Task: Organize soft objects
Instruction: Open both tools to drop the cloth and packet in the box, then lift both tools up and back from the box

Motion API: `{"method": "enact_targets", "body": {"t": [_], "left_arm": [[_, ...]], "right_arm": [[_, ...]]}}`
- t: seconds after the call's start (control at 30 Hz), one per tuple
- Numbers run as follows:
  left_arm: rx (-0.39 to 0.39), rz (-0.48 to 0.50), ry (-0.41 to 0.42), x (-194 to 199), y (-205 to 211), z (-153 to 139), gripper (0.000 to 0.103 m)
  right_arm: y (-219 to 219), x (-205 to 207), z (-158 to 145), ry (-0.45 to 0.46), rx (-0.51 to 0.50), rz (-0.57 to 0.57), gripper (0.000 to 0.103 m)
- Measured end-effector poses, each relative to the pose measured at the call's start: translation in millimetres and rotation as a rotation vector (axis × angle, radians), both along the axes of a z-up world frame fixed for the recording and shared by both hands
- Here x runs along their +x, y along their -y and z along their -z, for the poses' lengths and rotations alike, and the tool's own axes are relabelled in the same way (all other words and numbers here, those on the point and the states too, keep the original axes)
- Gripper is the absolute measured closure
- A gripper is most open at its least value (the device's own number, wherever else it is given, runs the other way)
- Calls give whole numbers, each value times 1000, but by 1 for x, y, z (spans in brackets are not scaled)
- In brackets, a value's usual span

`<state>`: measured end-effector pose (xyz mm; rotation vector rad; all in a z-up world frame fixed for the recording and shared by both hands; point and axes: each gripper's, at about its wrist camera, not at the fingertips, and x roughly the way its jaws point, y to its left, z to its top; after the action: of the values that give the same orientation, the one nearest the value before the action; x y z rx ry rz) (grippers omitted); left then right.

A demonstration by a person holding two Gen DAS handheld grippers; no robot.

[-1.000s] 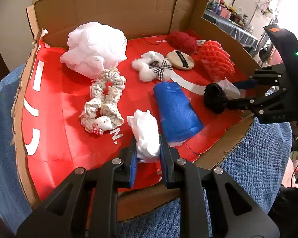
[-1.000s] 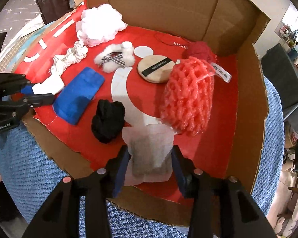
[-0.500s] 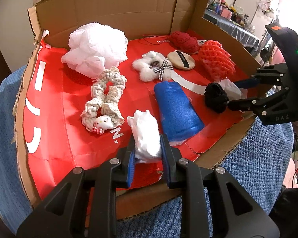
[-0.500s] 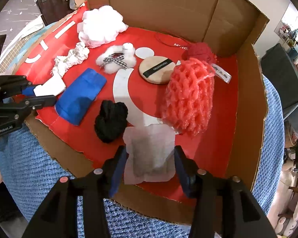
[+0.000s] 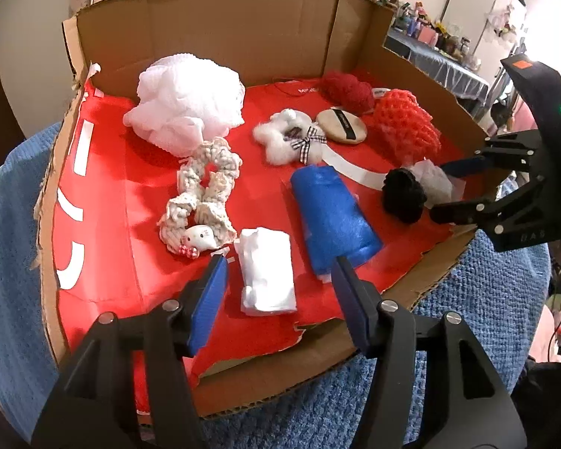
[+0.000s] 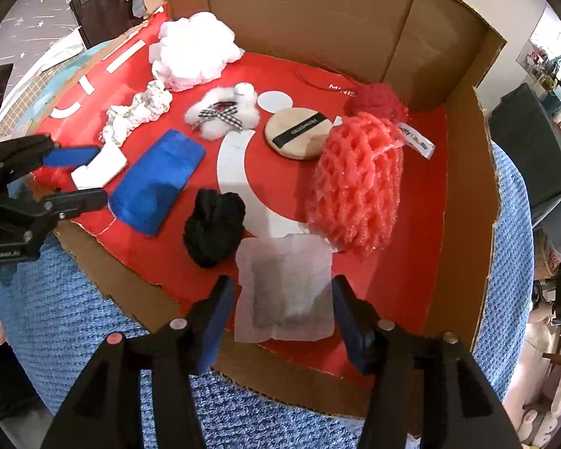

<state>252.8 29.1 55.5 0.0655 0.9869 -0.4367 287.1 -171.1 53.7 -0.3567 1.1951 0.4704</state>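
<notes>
A folded white cloth point(image 5: 267, 273) lies on the red liner between the fingers of my left gripper point(image 5: 278, 265). Its jaws are opening and the pads stand clear of the cloth on both sides. In the right wrist view a flat white-and-grey sachet point(image 6: 286, 288) lies between the fingers of my right gripper point(image 6: 283, 286). Those jaws are opening too, and neither pad touches the sachet. Each gripper shows at the edge of the other's view: the right gripper point(image 5: 448, 187) and the left gripper point(image 6: 78, 177).
In the cardboard box point(image 5: 243, 30) lie a white pouf point(image 5: 185, 112), a crochet scrunchie point(image 5: 202, 202), a fluffy bow piece point(image 5: 288, 142), a powder puff point(image 5: 340, 127), red yarn point(image 5: 348, 88), a red net point(image 5: 407, 131), a blue foam roll point(image 5: 333, 217), and a black scrunchie point(image 5: 404, 194). A blue blanket point(image 5: 467, 299) lies beneath.
My left gripper, shut on the white cloth before, has spread and the cloth now lies flat on the liner. The right gripper's fingers have widened away from the sachet.
</notes>
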Motion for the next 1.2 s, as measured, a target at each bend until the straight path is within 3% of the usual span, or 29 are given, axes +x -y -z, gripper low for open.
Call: {"method": "enact_targets", "body": {"t": [0.4,0.7,0.8,0.9,0.97,1.2], "left_arm": [[-14,5,20,-8,5,-9,47],[-57,-33,113,-33,5,-36,36],[-55,-85,170,-44,5,-44,31],[-48,-138,231,-55,7,-49,30],[-35,-180,269,-59,8,-50,25],[53,-282,414,-63,13,-44,22]], "right_arm": [[-1,-7,-11,22,16,0,38],[12,-18,-47,96,104,25,29],[11,-29,-62,167,136,43,27],[11,-42,-72,233,203,59,12],[10,-50,-76,276,238,76,10],[1,-71,-72,479,229,138,0]]}}
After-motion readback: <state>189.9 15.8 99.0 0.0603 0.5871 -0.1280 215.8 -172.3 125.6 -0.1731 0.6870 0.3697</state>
